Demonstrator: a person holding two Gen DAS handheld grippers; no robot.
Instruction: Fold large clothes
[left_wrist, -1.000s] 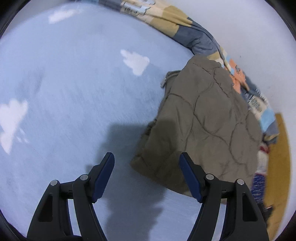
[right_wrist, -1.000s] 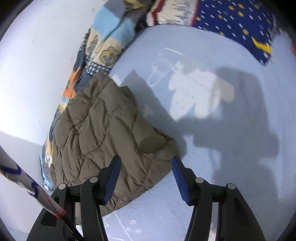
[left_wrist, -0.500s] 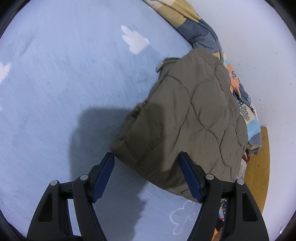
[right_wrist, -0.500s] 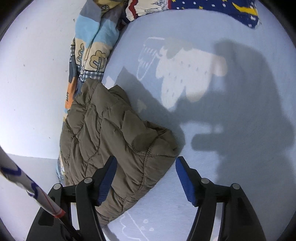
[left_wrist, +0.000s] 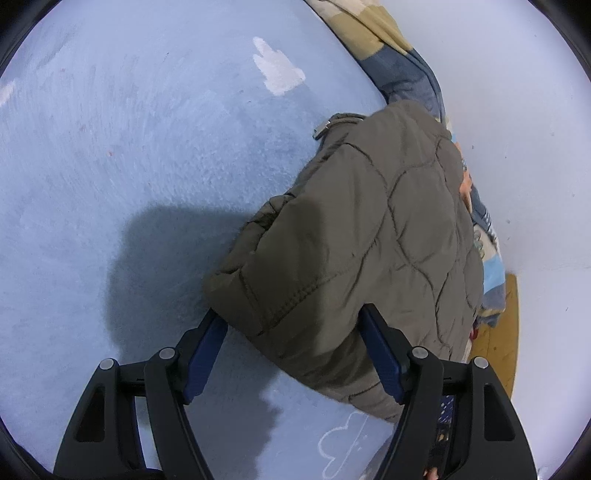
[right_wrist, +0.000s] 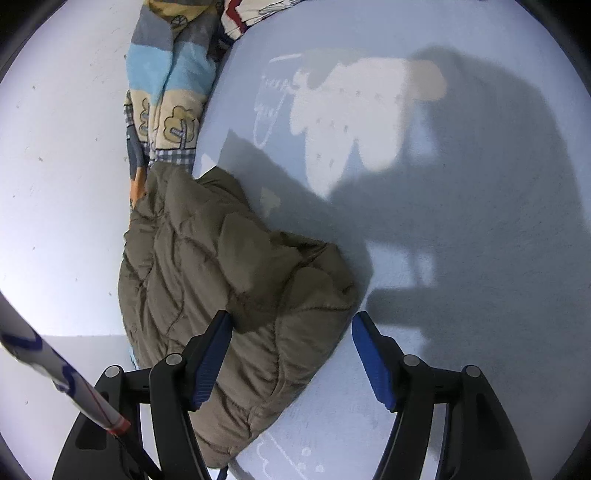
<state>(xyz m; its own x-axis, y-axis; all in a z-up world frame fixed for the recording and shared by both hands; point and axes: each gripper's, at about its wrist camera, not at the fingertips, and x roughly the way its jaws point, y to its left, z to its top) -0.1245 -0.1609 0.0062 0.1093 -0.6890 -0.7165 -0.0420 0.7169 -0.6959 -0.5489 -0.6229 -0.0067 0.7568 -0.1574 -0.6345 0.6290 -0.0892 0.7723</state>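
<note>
An olive-green quilted jacket (left_wrist: 369, 229) lies folded into a thick bundle on a light blue sheet (left_wrist: 147, 147). My left gripper (left_wrist: 293, 325) is open, its jaws straddling the jacket's near corner. In the right wrist view the same jacket (right_wrist: 221, 277) lies at centre left. My right gripper (right_wrist: 291, 328) is open, with the jacket's near right corner between its jaws. Neither gripper is closed on the fabric.
A patchwork blanket (left_wrist: 399, 59) runs along the white wall (left_wrist: 535, 147) behind the jacket; it also shows in the right wrist view (right_wrist: 170, 92). A wooden floor strip (left_wrist: 506, 325) lies at right. A striped pole (right_wrist: 55, 373) crosses the lower left.
Both grippers have moved closer to the jacket, from a little way off to straddling its near corners. Both stay open. The jacket has not moved.
</note>
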